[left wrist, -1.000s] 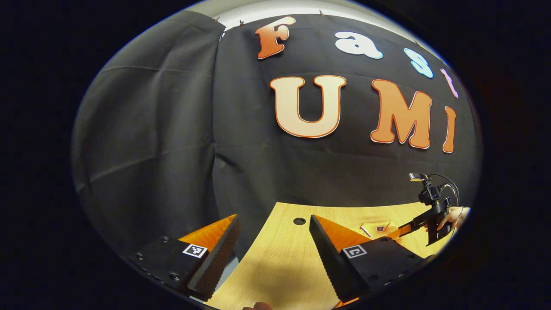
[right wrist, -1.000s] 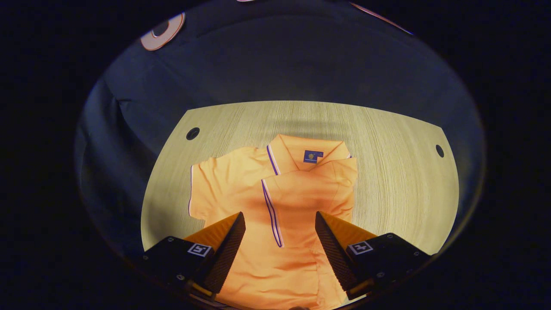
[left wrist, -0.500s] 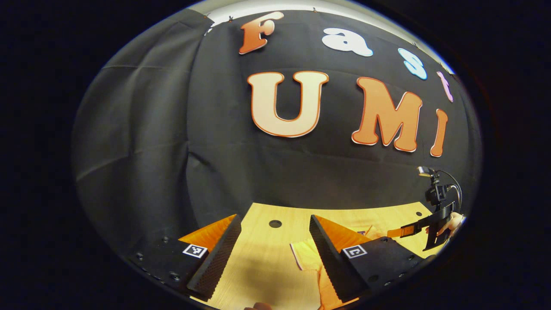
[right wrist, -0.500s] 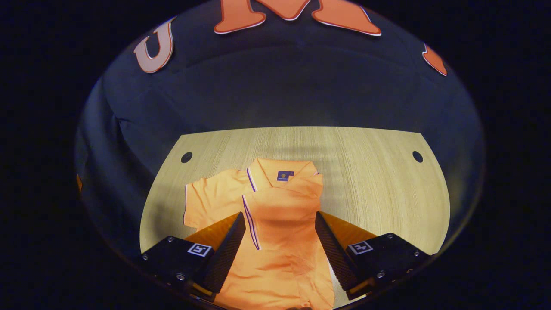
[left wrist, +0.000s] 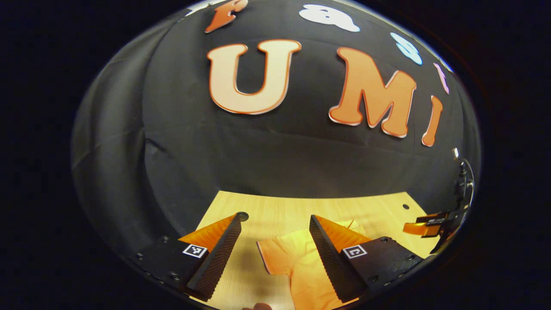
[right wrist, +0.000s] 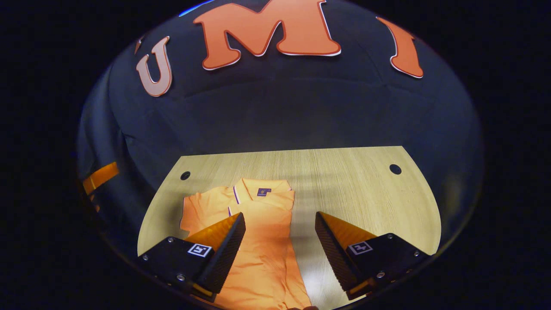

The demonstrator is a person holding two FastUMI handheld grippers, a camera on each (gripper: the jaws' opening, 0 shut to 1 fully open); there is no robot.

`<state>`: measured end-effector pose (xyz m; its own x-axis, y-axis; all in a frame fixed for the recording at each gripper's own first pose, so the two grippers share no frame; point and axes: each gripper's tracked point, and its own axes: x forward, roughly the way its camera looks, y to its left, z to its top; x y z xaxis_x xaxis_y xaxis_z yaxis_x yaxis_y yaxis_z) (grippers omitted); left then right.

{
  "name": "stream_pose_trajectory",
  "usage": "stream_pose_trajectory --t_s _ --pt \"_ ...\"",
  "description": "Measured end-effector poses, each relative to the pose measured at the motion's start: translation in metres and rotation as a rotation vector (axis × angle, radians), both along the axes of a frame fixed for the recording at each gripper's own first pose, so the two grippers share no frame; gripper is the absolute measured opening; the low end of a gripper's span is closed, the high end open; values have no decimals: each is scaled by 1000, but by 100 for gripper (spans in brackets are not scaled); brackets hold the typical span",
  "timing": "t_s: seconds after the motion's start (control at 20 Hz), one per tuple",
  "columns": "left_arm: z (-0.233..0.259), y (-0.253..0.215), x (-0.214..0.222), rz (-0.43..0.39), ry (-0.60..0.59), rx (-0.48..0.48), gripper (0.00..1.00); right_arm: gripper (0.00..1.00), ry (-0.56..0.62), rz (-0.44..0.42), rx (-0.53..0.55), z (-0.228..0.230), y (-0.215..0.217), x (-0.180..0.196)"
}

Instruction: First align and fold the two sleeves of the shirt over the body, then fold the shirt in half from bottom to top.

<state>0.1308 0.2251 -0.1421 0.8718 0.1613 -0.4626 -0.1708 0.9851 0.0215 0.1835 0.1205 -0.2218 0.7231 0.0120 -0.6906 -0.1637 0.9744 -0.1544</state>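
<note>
An orange polo shirt (right wrist: pixel 262 241) lies flat on the wooden table (right wrist: pixel 344 181), collar toward the far wall. Its right sleeve is folded over the body; its left sleeve (right wrist: pixel 200 209) still spreads out to the side. My right gripper (right wrist: pixel 280 241) hovers open above the shirt's right edge, holding nothing. In the left gripper view the spread sleeve (left wrist: pixel 280 254) lies between the fingers of my left gripper (left wrist: pixel 275 245), which is open and above it. The right gripper (left wrist: pixel 430 221) also shows far right in that view.
The table has round holes near its far corners (right wrist: pixel 395 168) (right wrist: pixel 185 175) (left wrist: pixel 242 215). Black cloth walls close the booth behind and to the left. Bare tabletop stretches to the right of the shirt (right wrist: pixel 366 202).
The right gripper has pulled back and tilted up, so the shirt looks smaller and lower. The left gripper has swung right and down, bringing the spread sleeve between its fingers.
</note>
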Motion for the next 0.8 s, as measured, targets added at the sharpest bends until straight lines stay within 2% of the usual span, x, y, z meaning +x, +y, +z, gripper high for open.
stream_pose_trajectory --t_s 0.1,0.2,0.55,0.7,0.8 --pt "-28 -8 14 -34 89 -46 98 99 0 -1 14 10 -11 -7" --pt "-63 -5 25 -21 189 -86 98 99 0 -8 34 15 -22 -14" --pt "-207 28 28 91 565 -164 99 99 76 -53 108 2 -54 -32" --pt "-253 56 26 171 656 -164 99 99 134 -68 157 -7 -58 -44" --pt "-267 61 23 170 713 -146 99 99 156 -73 203 -11 -54 -48"
